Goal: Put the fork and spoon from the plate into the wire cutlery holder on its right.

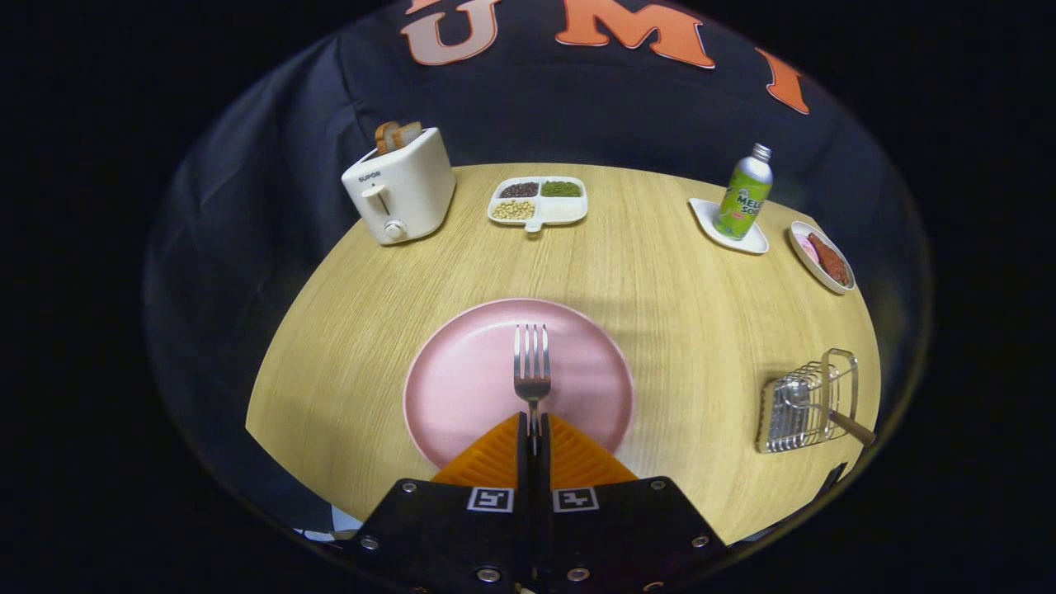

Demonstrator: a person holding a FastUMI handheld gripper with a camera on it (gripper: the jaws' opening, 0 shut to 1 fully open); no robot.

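We see orange fingers (pixel 534 441) pinching fork (pixel 532 371) by handle, tines pointing ahead over pink plate (pixel 462 388), likely for level carry; wire cutlery holder (pixel 804 404) sits right on counter (pixel 660 272), one wooden-handled utensil already inside; toaster (pixel 402 186) far beyond

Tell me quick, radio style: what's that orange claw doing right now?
Gripper shut on fork handle, over pink plate. A utensil already in wire cutlery holder, off right. Bare table between them.
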